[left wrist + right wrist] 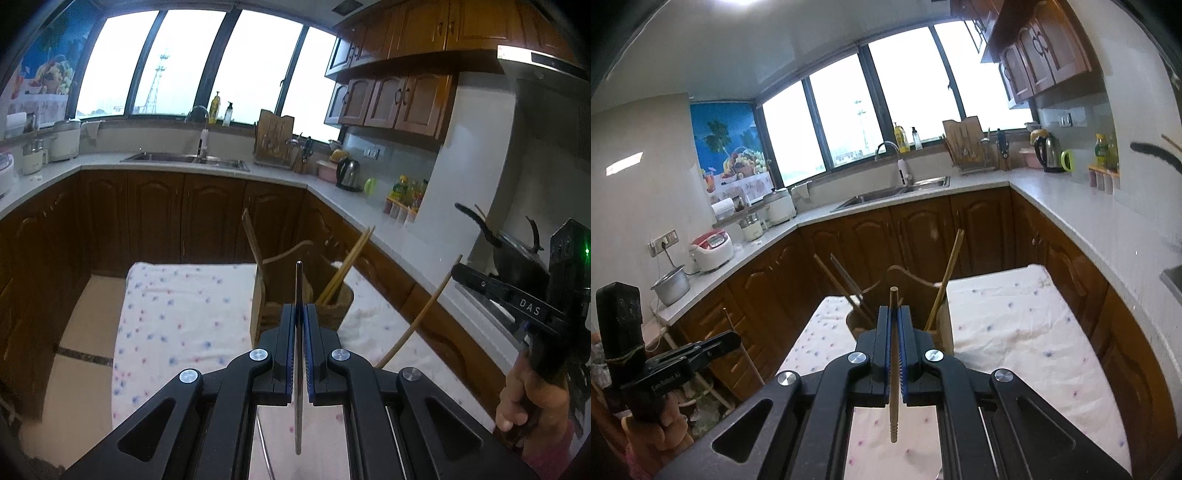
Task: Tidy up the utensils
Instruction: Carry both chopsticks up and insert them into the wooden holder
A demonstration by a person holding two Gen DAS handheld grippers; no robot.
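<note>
While left gripper (300, 314) clamps a slim metal chopstick (299, 284), right gripper (894, 317) clamps a ridged wooden chopstick (894, 413).

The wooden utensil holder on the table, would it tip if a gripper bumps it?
The wooden utensil holder probably tips fairly easily: it looks narrow, with long chopsticks leaning out above its rim. The floral cloth beneath it looks soft and rumpled, so its footing may be unsteady.

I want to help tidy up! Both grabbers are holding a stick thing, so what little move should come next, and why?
Probably ease the left gripper forward and down, so its metal chopstick slides into the wooden holder just ahead. The holder already has wooden chopsticks in it, and the right gripper is shut on a wooden chopstick that could follow.
</note>
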